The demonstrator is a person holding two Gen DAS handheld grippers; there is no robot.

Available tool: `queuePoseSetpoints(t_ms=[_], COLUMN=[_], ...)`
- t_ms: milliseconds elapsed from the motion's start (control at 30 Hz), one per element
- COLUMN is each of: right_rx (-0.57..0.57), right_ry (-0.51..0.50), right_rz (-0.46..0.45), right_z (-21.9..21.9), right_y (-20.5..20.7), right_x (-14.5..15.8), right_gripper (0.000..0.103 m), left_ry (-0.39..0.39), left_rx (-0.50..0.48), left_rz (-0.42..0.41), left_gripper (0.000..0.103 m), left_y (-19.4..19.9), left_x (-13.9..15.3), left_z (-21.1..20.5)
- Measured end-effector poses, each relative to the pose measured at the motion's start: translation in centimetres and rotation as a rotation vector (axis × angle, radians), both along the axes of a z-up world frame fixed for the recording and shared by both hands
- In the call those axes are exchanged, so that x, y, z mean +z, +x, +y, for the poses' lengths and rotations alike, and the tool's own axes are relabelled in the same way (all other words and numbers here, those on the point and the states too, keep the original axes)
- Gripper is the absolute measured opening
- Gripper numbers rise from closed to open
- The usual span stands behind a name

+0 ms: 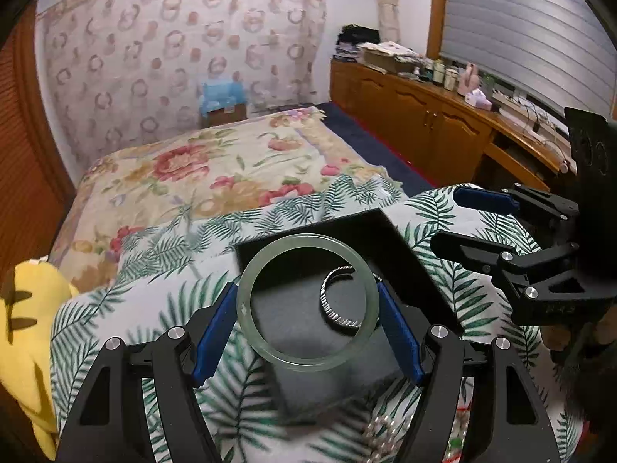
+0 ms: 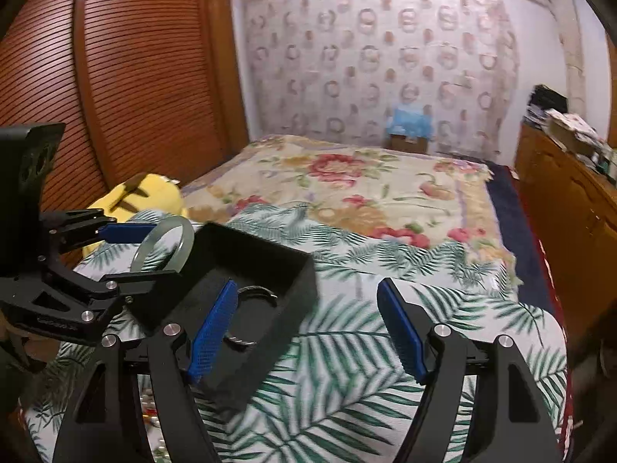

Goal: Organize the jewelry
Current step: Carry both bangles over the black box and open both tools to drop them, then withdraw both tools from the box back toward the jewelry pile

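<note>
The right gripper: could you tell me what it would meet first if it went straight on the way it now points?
Probably only bedding. The right gripper is open and empty, aimed past the black tray on its left, over the leaf-print cover toward the floral blanket. Depth is unclear, so the cover may come first.

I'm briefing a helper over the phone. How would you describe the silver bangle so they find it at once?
On the bed, on the leaf-print cloth, sits an open black box. The silver bangle lies flat on its grey floor. Unlike the pale green jade ring held above the box in the left tongs, it is thin, metallic and twisted.
</note>
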State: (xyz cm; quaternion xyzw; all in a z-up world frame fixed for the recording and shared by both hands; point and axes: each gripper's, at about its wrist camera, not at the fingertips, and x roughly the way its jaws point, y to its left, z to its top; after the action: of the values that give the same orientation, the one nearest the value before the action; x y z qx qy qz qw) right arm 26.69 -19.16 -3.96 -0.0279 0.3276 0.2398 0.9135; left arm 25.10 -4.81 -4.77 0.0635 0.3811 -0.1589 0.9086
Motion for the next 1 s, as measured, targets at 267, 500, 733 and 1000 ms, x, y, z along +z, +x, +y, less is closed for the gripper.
queuePoseSetpoints(t_ms=[267,500,733,1000], right_rx=[-0.024,-0.044,-0.050,-0.043], right_ry=[0.027,0.052,0.051,0.016], right_rz=[0.013,0.013,0.004,-0.015], right_z=[-1.5,-2.6,-2.6,-1.7], right_y=[0.5,0.8,0.6,0.0], right_x=[-0.7,-0.5,-0.2,0.8], right_gripper=[0.077,0.077,0.077,0.077], left_ry=[0.046,0.075,0.067,0.036], left_rx=[-0.039,-0.045,-0.033,-0.030], left_rz=[0.026,0.044,0.052,0.011], left_gripper=[0.069,0.069,0.069,0.070], left_y=[1.3,2.0,1.5,0.0], left_x=[-1.4,-2.3,-2.6,-0.9], left_z=[-2.8,-3.9,-3.5,-2.9])
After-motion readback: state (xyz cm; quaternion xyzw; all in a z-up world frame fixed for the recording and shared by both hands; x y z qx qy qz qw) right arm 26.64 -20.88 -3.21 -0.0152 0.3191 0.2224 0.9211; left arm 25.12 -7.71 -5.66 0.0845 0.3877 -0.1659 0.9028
